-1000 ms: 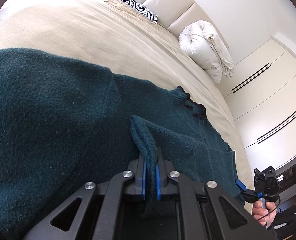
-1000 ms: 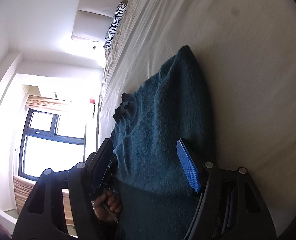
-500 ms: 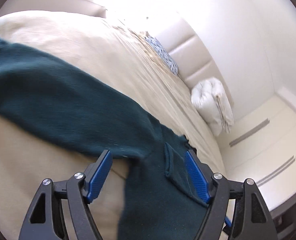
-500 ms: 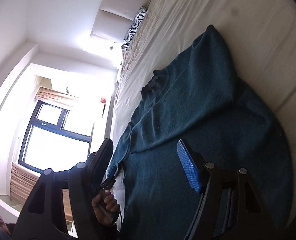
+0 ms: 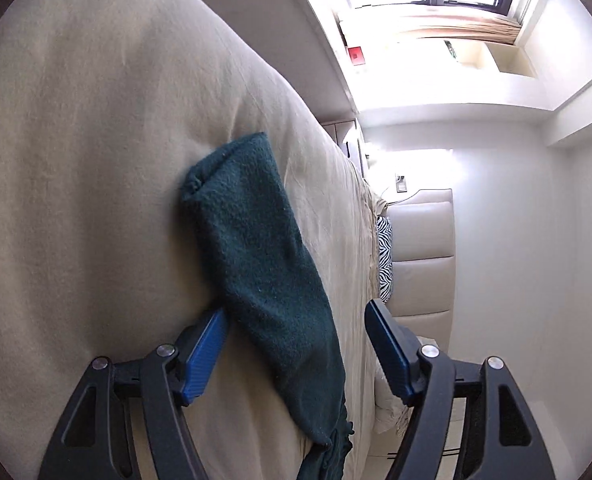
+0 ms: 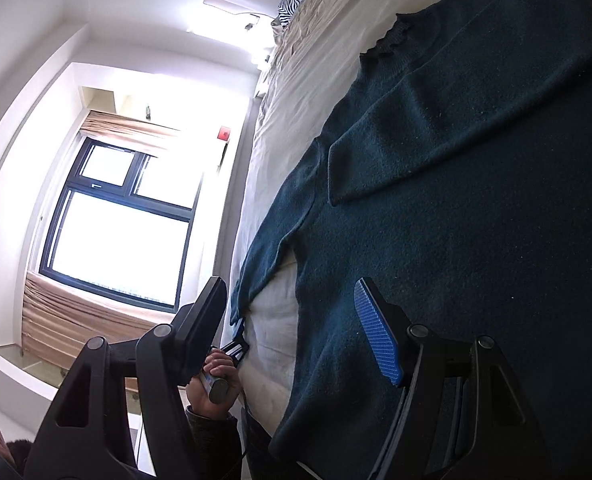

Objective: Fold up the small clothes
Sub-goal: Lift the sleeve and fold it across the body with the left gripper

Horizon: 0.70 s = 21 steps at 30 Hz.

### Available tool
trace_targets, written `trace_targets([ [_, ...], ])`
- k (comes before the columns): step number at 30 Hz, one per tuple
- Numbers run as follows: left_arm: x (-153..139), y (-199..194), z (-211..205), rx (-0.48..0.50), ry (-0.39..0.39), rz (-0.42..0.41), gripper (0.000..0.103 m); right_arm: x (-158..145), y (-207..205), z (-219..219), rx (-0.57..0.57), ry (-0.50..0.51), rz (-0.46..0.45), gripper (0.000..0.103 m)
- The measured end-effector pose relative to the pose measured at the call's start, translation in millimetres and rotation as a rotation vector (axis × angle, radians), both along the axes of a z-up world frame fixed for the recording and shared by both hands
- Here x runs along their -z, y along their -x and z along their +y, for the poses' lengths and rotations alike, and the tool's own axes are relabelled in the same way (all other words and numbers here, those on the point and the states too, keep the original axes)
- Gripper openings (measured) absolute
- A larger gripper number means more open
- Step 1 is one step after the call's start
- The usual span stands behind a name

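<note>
Dark green sweater (image 6: 476, 200) lies flat on the bed (image 5: 75, 160), neck towards the headboard. One sleeve is already folded across the chest (cuff edge sits mid-body in the right wrist view). The other sleeve (image 5: 255, 264) is still stretched out over the beige sheet.

Left claw (image 5: 296, 356): jaws apart and closing. The sleeve runs between them, but neither blue pad presses on it, so no grip yet. The left pad sits just beside the sleeve's edge; the right pad is well clear, out over the edge of the bed.

Right claw (image 6: 291, 328): jaws apart, holding nothing. It hovers above the lower body of the sweater near the hem, with its blue pad over the knit and its other finger out past the side of the bed. The person's hand (image 6: 211, 384) on the left tool's handle shows below it.

Key relation: the sleeve's long axis runs almost straight away from the left claw, cuff at the far end, shoulder end near the pads. So the left claw is the one placed for it. The right is over the body, not the sleeve.

My read: the next move is a pinch on that sleeve and a carry across the chest to match the first one (thick knit; a shallow bite could slip).
</note>
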<state>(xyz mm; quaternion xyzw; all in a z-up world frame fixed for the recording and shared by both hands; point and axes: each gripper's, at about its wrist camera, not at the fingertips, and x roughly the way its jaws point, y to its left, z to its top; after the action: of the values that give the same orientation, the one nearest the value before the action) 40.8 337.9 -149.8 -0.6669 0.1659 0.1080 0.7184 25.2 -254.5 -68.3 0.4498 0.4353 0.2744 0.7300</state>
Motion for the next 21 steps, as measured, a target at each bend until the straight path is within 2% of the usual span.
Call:
trace_targets([
  [1,2,-4,6,-0.011,-0.005,0.008,0.063,-2,1,3,-0.002,0.005,-0.003,0.067],
  [3,5,-14,14,-0.024,-0.016,0.046,0.026,-5,0,4,-0.001,0.018,-0.006,0.067],
  [5,5,-25,21,-0.02,-0.039,0.075,0.011,-10,2,5,0.003,0.031,-0.012,0.067],
  [7,-11,-37,14,0.012,-0.118,0.09,0.009,-13,4,5,0.007,0.04,-0.016,0.067],
  [10,-64,-59,-20,0.131,-0.335,0.062,0.007,-12,2,-3,0.018,0.049,-0.021,0.067],
  [12,-100,-79,-60,0.234,-0.491,0.04,0.007,-9,0,-15,0.03,0.043,-0.015,0.067],
  [15,-143,-106,-141,0.415,-0.72,0.017,0.007,-5,-2,-21,0.045,0.03,-0.019,0.067],
  [18,-159,-130,-242,0.611,-0.938,-0.006,0.008,-2,-2,-35,0.068,0.016,-0.02,0.066],
  [21,-143,-140,-331,0.765,-1.075,-0.002,0.008,4,-3,-57,0.108,0.0,-0.003,0.066],
])
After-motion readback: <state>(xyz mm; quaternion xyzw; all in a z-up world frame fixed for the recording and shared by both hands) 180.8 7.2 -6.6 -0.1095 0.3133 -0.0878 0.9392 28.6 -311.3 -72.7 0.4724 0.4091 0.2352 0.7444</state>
